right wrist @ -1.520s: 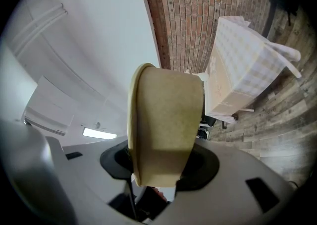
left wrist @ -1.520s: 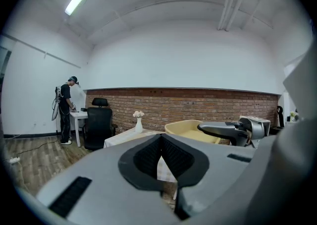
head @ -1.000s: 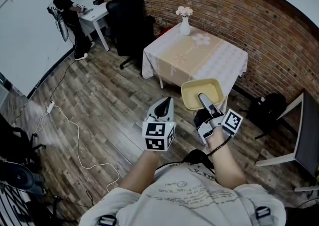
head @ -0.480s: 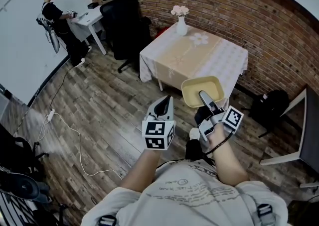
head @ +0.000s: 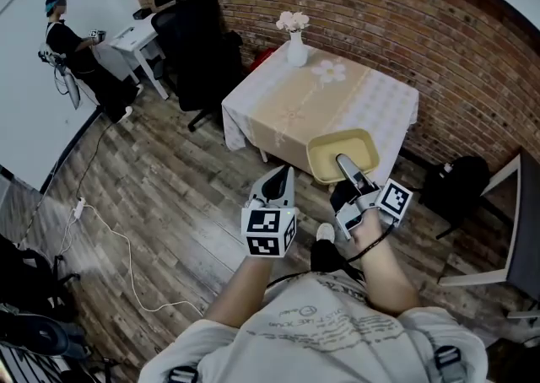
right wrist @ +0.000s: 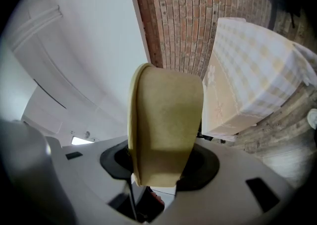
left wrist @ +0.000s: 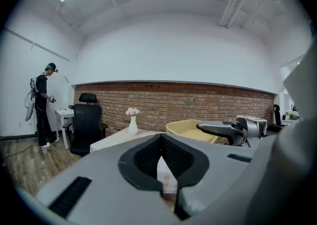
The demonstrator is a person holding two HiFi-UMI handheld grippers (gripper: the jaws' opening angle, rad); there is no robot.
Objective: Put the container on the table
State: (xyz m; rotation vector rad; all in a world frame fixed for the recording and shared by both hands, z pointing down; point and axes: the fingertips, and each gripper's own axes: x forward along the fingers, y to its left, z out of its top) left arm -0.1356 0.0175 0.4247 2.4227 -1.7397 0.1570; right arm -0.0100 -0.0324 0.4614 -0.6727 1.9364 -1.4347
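Observation:
A shallow yellow container (head: 337, 150) is held by its near rim in my right gripper (head: 348, 169), whose jaws are shut on it; it hangs above the near edge of the table (head: 278, 111). In the right gripper view the container (right wrist: 166, 120) stands on edge between the jaws, with the table (right wrist: 252, 75) at the right. My left gripper (head: 281, 175) hangs beside it to the left, over the floor. Its jaws (left wrist: 159, 140) are shut with nothing in them. From there I see the container (left wrist: 190, 129) and the table (left wrist: 124, 140).
A white vase of flowers (head: 295, 44) stands at the table's far corner. Black office chairs (head: 198, 40) and a white desk (head: 135, 35) with a person (head: 63, 27) are far left. A cable (head: 126, 238) lies on the wood floor. A black bag (head: 451, 183) sits right, by the brick wall.
Both grippers and the container have come closer to the table. The container now overlaps the table's near edge; the jaws have not changed.

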